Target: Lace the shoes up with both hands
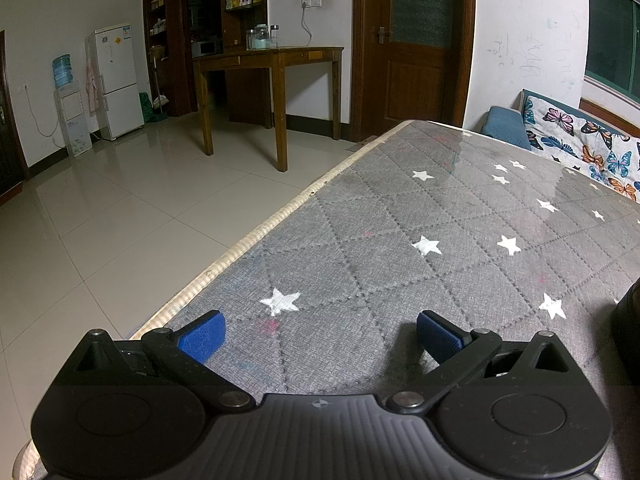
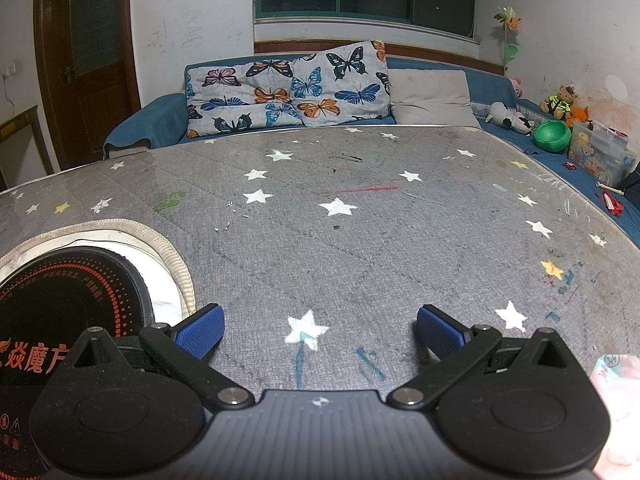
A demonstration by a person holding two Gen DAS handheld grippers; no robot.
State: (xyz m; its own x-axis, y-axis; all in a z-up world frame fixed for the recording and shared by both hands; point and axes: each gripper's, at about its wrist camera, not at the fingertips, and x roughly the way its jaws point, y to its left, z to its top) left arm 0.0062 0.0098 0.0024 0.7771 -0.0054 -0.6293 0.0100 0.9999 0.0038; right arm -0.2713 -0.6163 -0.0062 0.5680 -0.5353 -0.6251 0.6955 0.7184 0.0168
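No shoe or lace shows in either view. My left gripper (image 1: 318, 334) is open and empty, low over the grey quilted star-pattern table cover (image 1: 440, 220), near its left edge. My right gripper (image 2: 320, 330) is open and empty, low over the same cover (image 2: 360, 208). Both pairs of blue pads stand wide apart with only the cover between them.
A black induction cooker (image 2: 60, 312) sits in a round cutout at the right view's left. A pink-white object (image 2: 618, 408) lies at its lower right. A dark object (image 1: 630, 336) shows at the left view's right edge. A sofa with butterfly cushions (image 2: 288, 88) stands behind the table.
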